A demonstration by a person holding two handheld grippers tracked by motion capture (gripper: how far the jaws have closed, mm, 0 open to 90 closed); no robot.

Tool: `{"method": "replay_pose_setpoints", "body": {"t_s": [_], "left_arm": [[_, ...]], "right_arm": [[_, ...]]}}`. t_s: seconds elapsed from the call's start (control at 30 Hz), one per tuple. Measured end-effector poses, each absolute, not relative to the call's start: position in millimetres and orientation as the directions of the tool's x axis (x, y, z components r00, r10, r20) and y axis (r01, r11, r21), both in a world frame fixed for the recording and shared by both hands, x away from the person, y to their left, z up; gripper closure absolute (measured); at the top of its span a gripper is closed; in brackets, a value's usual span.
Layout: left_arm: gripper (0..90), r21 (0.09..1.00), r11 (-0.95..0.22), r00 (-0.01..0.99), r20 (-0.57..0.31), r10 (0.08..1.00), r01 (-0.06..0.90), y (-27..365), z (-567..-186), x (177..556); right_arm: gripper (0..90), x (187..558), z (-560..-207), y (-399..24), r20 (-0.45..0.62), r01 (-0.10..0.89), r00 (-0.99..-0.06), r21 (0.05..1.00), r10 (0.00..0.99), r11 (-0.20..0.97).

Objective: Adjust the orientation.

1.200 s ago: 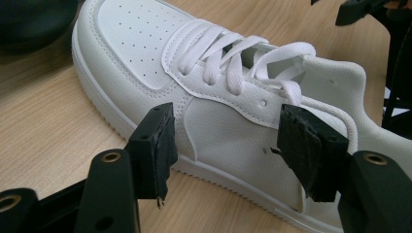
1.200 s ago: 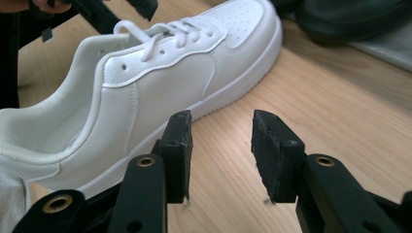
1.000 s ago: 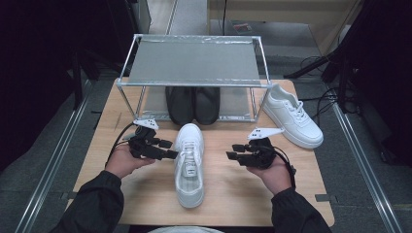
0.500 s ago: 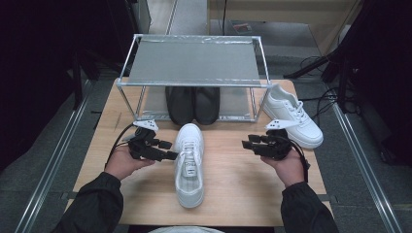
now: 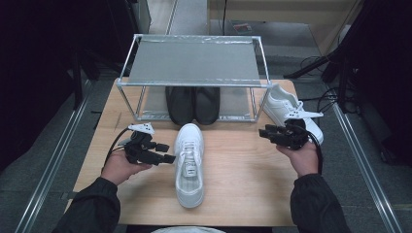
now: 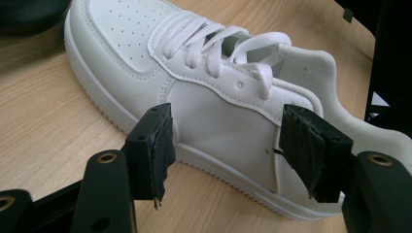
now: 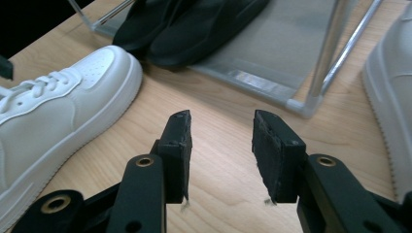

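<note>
High view: fixed above the person's edge of the desk (image 5: 233, 194), facing forward and down toward 12 o'clock, far enough to take in the whole desk and rack (image 5: 194, 63). Left gripper view: rides the left hand-held gripper (image 5: 167, 153), very close, low, side-on to the centre white shoe (image 6: 214, 92). Right gripper view: rides the right hand-held gripper (image 5: 262, 132), low, near the desk, facing the rack's base. All three share the centre white shoe.

The wooden tabletop (image 5: 233, 170) carries a metal shoe rack (image 5: 194, 65) with black shoes (image 5: 193, 104) on its lower shelf, one white sneaker (image 5: 189, 162) in the middle and another white sneaker (image 5: 284, 107) at the right.
</note>
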State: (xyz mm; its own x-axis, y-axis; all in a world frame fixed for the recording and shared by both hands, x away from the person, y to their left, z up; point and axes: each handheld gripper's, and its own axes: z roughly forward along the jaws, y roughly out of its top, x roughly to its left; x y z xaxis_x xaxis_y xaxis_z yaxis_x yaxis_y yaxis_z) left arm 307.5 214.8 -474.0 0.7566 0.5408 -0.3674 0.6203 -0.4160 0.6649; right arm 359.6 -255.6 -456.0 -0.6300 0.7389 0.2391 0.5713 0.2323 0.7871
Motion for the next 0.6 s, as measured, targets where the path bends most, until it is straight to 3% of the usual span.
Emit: {"method": "replay_pose_setpoints", "body": {"t_s": [0.6], "left_arm": [[35.4,0.667,-0.374,0.733,-0.399,0.551,0.645,223.6,-475.8,292.0]], "right_arm": [[61.6,394.1,-448.2,-292.9,0.222,0.593,-0.543,0.784,0.81,0.182]]}}
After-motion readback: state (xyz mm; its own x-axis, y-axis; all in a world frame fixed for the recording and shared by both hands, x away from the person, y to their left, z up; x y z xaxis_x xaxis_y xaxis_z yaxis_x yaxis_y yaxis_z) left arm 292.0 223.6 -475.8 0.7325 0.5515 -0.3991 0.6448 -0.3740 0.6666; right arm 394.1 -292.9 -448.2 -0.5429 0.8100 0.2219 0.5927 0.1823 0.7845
